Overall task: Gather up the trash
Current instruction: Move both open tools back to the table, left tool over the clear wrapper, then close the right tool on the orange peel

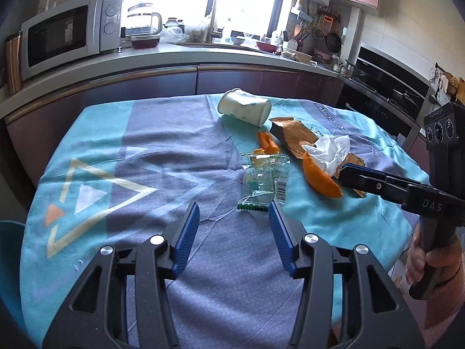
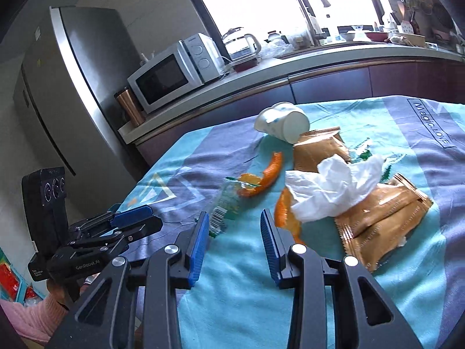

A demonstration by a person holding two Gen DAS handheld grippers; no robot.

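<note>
Litter is gathered mid-table on the teal-and-purple cloth (image 1: 162,157): toppled white paper cup (image 1: 245,110) far, crumpled white tissue (image 2: 334,189) over gold foil wrappers (image 2: 383,221). The left gripper (image 1: 234,226) and right gripper (image 2: 234,231) are held empty, jaws parted, aimed at the pile, apparently for a first pick.

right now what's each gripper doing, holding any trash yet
left gripper: open, holding nothing
right gripper: open, holding nothing

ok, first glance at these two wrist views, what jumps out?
The litter heaped on the teal and purple tablecloth: a paper cup tipped on its side at the far end, and nearer, a crumpled white tissue lying over gold wrappers and orange peel. A clear plastic wrapper lies just ahead of the open left claw. Behind, a microwave sits on the counter.
</note>
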